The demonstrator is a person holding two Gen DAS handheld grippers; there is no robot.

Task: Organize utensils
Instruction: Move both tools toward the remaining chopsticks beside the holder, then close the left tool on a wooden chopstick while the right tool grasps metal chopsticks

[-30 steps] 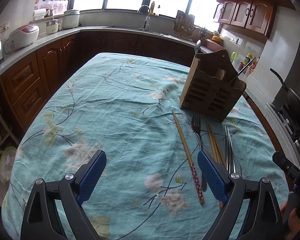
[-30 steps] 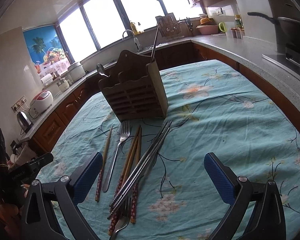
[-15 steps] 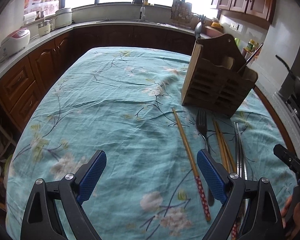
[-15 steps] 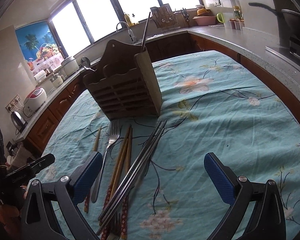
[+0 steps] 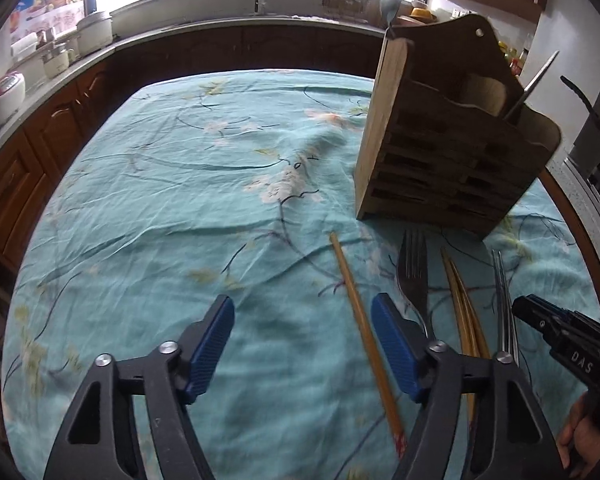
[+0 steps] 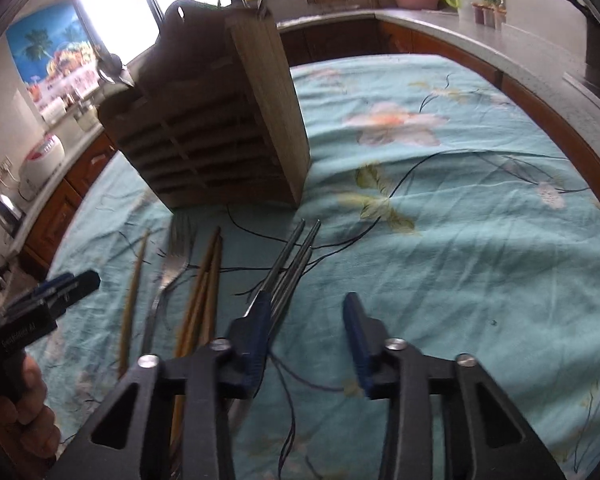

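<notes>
Both grippers dropped closer, jaws narrowed but open, empty. Right gripper (image 6: 306, 332) straddles thin steel chopsticks (image 6: 290, 264) lying before slatted wooden utensil holder (image 6: 204, 120); left gripper (image 5: 302, 340) near bamboo chopstick (image 5: 356, 304). Risk: pinching only one, or snagging cloth.

One wooden utensil holder (image 5: 452, 152) on the floral tablecloth (image 5: 188, 184). One fork (image 5: 414, 276). One lone wooden chopstick (image 5: 360, 312), red-patterned at its near end. Two more wooden chopsticks (image 5: 462, 308) paired beside the fork. Metal chopsticks (image 6: 296, 256), at least two; exact number unclear. Two grippers, left gripper (image 5: 302, 344) and right gripper (image 6: 306, 338).
</notes>
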